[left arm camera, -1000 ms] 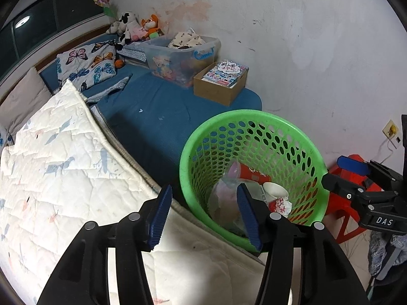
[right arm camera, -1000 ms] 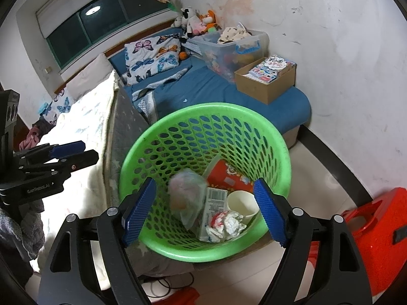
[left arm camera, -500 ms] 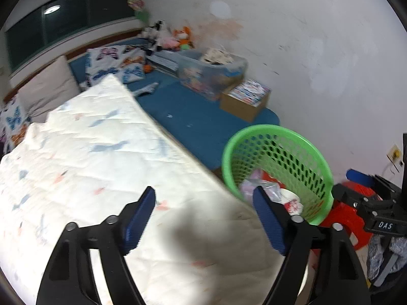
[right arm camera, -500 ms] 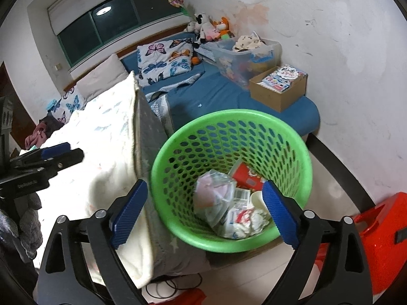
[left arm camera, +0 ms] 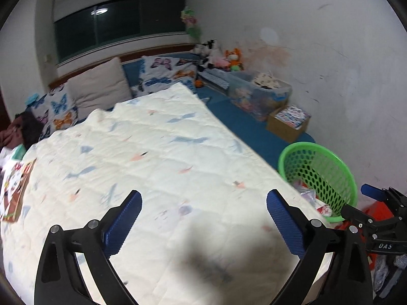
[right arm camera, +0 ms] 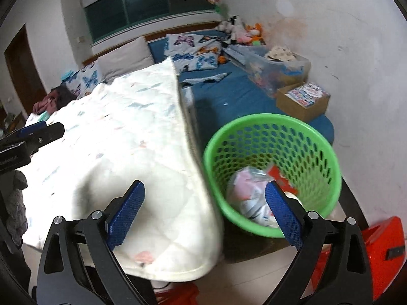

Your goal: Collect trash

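The trash [right arm camera: 254, 198] is in the green basket [right arm camera: 318, 137], down at the bottom of it: a see-through bag with pink stuff inside, a red packet [right arm camera: 279, 175] and some white bits, too mixed up to count. So that part of the job looks done. The basket sits at the foot of the bed, touching the edge of the white quilt [right arm camera: 127, 137]. There is one basket and one quilt. The right hand-held gripper [right arm camera: 204, 208] is near the basket, over its rim and the quilt edge. Its two blue pads are wide apart and have just been opening, and nothing is between them. The left hand-held gripper [left arm camera: 204, 214] is farther from the basket, out over the quilt. Its two blue pads are wide apart too, they have just been opening, and nothing is between them. Far from the basket, at the other side of the quilt, lies a flat picture pack [left arm camera: 15, 190]. I cannot tell if it is trash, but it may be the next thing to get. Past the basket, on the blue bed [right arm camera: 229, 94], are one brown box [right arm camera: 302, 101] of books and one clear tub [right arm camera: 277, 68]. Near the window I can count three butterfly pillows and one plain pillow [left arm camera: 99, 86]. On the floor, right next to the basket, is one red thing [right arm camera: 384, 251].
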Action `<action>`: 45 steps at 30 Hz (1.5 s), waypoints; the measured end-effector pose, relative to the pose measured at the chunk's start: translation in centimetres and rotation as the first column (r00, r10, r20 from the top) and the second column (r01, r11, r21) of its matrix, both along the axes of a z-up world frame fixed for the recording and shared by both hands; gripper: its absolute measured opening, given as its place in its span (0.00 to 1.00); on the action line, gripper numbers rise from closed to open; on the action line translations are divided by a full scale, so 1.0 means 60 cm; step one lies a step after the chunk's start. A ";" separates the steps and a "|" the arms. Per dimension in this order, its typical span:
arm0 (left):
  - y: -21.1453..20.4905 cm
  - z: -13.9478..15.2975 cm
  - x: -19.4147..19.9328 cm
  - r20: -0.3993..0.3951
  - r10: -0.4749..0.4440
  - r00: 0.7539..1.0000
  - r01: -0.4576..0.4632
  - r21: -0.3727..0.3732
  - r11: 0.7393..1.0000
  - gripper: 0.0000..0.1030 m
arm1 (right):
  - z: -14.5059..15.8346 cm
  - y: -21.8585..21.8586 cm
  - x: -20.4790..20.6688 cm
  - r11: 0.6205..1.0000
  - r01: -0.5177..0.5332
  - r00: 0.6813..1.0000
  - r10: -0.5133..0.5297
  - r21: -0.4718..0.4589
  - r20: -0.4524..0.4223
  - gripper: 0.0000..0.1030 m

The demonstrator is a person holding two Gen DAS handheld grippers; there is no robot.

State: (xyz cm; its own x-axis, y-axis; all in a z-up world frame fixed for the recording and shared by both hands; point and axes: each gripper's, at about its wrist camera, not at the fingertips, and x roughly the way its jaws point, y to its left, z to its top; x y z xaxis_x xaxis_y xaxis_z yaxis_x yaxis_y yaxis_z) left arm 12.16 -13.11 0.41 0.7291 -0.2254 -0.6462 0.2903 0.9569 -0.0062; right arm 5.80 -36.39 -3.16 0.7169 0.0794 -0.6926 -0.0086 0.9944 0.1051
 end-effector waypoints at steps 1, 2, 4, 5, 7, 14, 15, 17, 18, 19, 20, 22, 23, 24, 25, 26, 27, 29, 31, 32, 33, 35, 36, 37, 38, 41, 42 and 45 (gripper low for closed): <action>0.010 0.002 -0.001 0.003 0.017 1.000 -0.017 0.004 1.000 0.93 | 0.002 0.011 -0.002 1.000 -0.008 1.000 0.008 -0.012 0.005 0.93; 0.021 0.003 -0.008 0.014 0.036 0.999 -0.036 0.010 0.999 0.93 | 0.003 0.019 -0.002 1.000 -0.014 1.000 0.014 -0.022 0.007 0.94; 0.038 0.006 -0.020 0.027 0.053 0.998 -0.054 0.013 0.998 0.93 | 0.007 0.037 -0.005 0.999 -0.026 0.999 0.026 -0.039 0.018 0.94; 0.046 0.007 -0.026 0.025 0.058 0.998 -0.059 0.012 0.998 0.93 | 0.007 0.042 -0.004 0.999 -0.032 0.999 0.033 -0.036 0.019 0.94; 0.065 0.009 -0.038 0.031 0.079 0.996 -0.079 0.004 0.997 0.93 | 0.010 0.055 -0.004 0.999 -0.045 0.999 0.046 -0.027 0.017 0.94; 0.116 0.013 -0.077 0.037 0.129 0.991 -0.128 -0.013 0.992 0.93 | 0.019 0.081 -0.008 0.998 -0.063 0.998 0.063 0.000 0.028 0.94; 0.124 0.011 -0.082 0.033 0.134 0.990 -0.134 -0.017 0.991 0.93 | 0.019 0.085 -0.008 0.998 -0.065 0.997 0.065 0.003 0.029 0.94; 0.132 0.011 -0.086 0.030 0.150 0.988 -0.149 -0.016 0.989 0.93 | 0.020 0.091 -0.012 0.998 -0.069 0.997 0.069 0.011 0.030 0.94; 0.138 0.009 -0.089 0.032 0.159 0.987 -0.159 -0.012 0.987 0.93 | 0.021 0.094 -0.013 0.997 -0.071 0.997 0.071 0.016 0.031 0.94; 0.142 0.009 -0.092 0.030 0.165 0.986 -0.165 -0.012 0.986 0.93 | 0.022 0.097 -0.013 0.997 -0.074 0.997 0.074 0.018 0.030 0.94; 0.146 0.007 -0.093 0.024 0.169 0.985 -0.169 -0.017 0.985 0.93 | 0.022 0.100 -0.014 0.997 -0.075 0.997 0.075 0.017 0.031 0.94; 0.156 0.006 -0.096 0.013 0.178 0.984 -0.178 -0.028 0.984 0.93 | 0.022 0.105 -0.014 0.997 -0.074 0.997 0.074 0.017 0.030 0.94; 0.160 0.005 -0.099 0.015 0.187 0.982 -0.187 -0.023 0.982 0.93 | 0.021 0.107 -0.012 0.997 -0.076 0.997 0.075 0.020 0.027 0.94; 0.164 0.004 -0.101 0.019 0.195 0.981 -0.195 -0.014 0.981 0.93 | 0.021 0.108 -0.012 0.997 -0.076 0.997 0.075 0.025 0.028 0.94; 0.167 0.003 -0.103 0.019 0.199 0.980 -0.198 -0.010 0.980 0.93 | 0.021 0.110 -0.013 0.997 -0.077 0.997 0.076 0.030 0.030 0.94; 0.169 0.003 -0.103 0.016 0.200 0.980 -0.199 -0.010 0.980 0.93 | 0.021 0.112 -0.012 0.996 -0.078 0.997 0.077 0.038 0.030 0.94; 0.173 0.002 -0.105 0.013 0.201 0.980 -0.200 -0.014 0.980 0.93 | 0.022 0.113 -0.012 0.996 -0.078 0.997 0.077 0.041 0.031 0.94; 0.179 0.003 -0.106 0.013 0.209 0.978 -0.209 -0.018 0.978 0.93 | 0.023 0.116 -0.013 0.996 -0.081 0.996 0.079 0.042 0.036 0.94; 0.184 0.003 -0.107 0.015 0.214 0.977 -0.214 -0.020 0.977 0.93 | 0.024 0.117 -0.013 0.996 -0.081 0.996 0.080 0.043 0.037 0.94; 0.186 0.004 -0.107 0.016 0.220 0.975 -0.219 -0.019 0.975 0.93 | 0.024 0.117 -0.013 0.996 -0.081 0.996 0.080 0.044 0.037 0.94; 0.189 0.004 -0.108 0.020 0.226 0.974 -0.225 -0.022 0.974 0.93 | 0.025 0.117 -0.014 0.996 -0.079 0.996 0.078 0.045 0.040 0.94; 0.192 0.005 -0.111 0.029 0.237 0.971 -0.237 -0.019 0.971 0.93 | 0.024 0.119 -0.014 0.996 -0.081 0.996 0.079 0.048 0.039 0.94; 0.192 0.007 -0.113 0.036 0.246 0.969 -0.245 -0.017 0.969 0.93 | 0.023 0.121 -0.014 0.996 -0.082 0.996 0.081 0.047 0.037 0.94; 0.194 0.008 -0.114 0.043 0.254 0.966 -0.253 -0.018 0.967 0.93 | 0.023 0.123 -0.013 0.995 -0.084 0.996 0.082 0.047 0.037 0.94; 0.196 0.010 -0.115 0.047 0.258 0.965 -0.257 -0.021 0.966 0.93 | 0.024 0.125 -0.014 0.995 -0.088 0.995 0.086 0.046 0.041 0.94; 0.199 0.013 -0.118 0.057 0.269 0.961 -0.268 -0.022 0.963 0.93 | 0.026 0.130 -0.017 0.995 -0.090 0.995 0.088 0.034 0.052 0.94; 0.198 0.014 -0.120 0.065 0.271 0.960 -0.270 -0.018 0.963 0.93 | 0.027 0.132 -0.017 0.995 -0.093 0.994 0.091 0.035 0.053 0.94; 0.199 0.016 -0.121 0.064 0.276 0.959 -0.276 -0.016 0.961 0.93 | 0.029 0.133 -0.018 0.995 -0.097 0.994 0.095 0.039 0.056 0.94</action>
